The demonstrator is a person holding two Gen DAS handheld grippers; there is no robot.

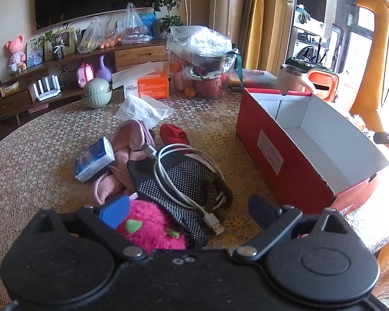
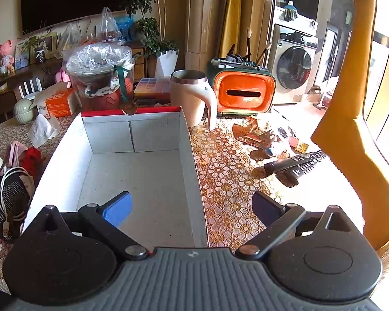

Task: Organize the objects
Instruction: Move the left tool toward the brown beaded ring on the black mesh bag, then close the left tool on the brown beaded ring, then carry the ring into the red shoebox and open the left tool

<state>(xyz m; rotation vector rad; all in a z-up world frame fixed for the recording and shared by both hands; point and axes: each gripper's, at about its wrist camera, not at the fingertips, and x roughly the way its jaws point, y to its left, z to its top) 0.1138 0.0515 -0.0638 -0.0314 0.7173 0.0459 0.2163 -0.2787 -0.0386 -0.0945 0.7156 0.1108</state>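
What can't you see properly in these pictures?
- Pink plush toy: left wrist view, its near part hidden behind the left gripper.
- Box label: left wrist view, print too small to read.
- Pile with the white cable: right wrist view, cut off by the left edge.

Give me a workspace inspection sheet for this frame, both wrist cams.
Surface: table under a floral lace cover.
Job's things: red box, open, nothing seen inside; beside it a heap with pink plush, dotted black sock, pink cloth, red cloth, blue carton.
Clutter: mug, remote, wrappers, tissue box, bagged basket.
Grippers: left gripper open over the heap; right gripper open over the box's near end.
Cables: white USB cable coiled on the sock.
Surroundings: TV, plants, washing machine.
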